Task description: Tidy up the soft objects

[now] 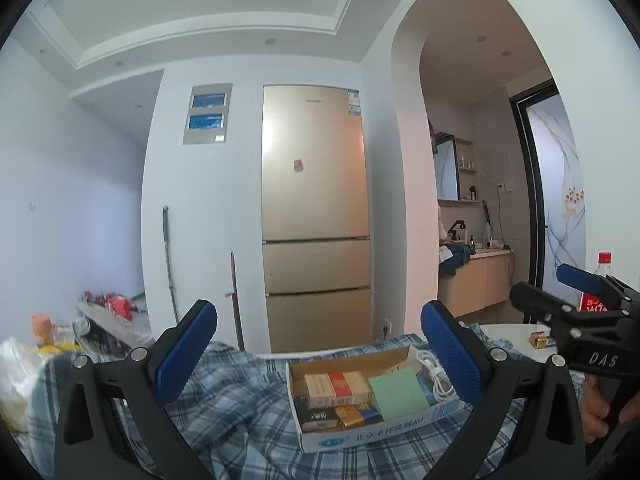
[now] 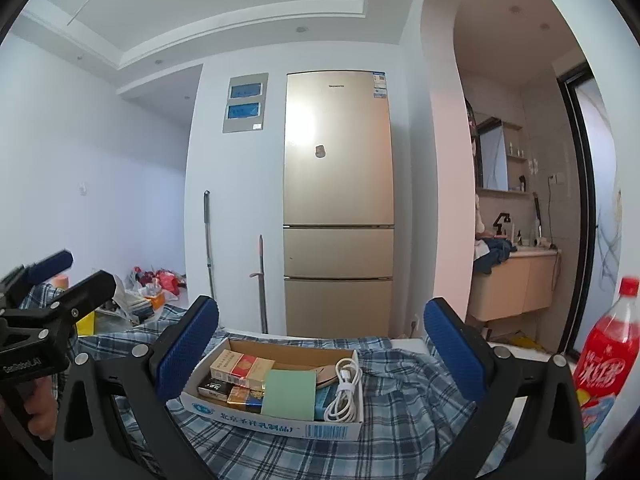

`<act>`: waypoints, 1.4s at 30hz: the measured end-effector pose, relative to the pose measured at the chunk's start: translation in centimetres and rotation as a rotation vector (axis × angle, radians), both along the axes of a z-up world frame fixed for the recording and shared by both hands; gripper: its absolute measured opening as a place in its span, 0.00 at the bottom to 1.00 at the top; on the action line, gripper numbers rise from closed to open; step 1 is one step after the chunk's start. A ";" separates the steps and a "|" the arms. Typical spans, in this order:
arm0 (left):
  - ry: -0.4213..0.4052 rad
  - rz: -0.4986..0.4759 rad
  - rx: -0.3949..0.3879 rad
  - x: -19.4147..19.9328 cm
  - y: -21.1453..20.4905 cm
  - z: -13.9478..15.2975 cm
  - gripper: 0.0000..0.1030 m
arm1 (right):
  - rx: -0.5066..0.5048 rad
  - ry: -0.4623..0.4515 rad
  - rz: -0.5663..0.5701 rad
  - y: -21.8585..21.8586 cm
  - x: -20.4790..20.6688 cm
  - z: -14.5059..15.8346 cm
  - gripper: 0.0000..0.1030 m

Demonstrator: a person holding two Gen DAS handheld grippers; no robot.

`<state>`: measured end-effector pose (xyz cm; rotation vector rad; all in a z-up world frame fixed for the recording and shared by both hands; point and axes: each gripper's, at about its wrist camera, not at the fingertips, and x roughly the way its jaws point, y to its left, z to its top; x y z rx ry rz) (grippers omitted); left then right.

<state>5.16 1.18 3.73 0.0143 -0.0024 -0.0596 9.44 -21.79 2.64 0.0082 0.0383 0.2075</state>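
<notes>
Plaid cloth (image 1: 240, 408) under box (image 1: 372, 432) | left tool (image 1: 320, 356) wide | right tool (image 2: 322, 350) wide

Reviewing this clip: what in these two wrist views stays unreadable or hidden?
- Plaid cloth: its full extent is hidden in both views; the cardboard box and the gripper bodies cover parts, and the lower edge cuts it off.
- Items under the green pad: covered in both views.
- Red bottle: blurred and cut off by the right wrist view's edge.
- Floor clutter: too small to identify.
</notes>
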 end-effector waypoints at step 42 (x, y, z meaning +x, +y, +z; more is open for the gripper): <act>0.064 0.074 0.007 1.7 0.0 -3.8 1.00 | -0.040 0.008 -0.071 -0.3 0.0 -2.6 1.00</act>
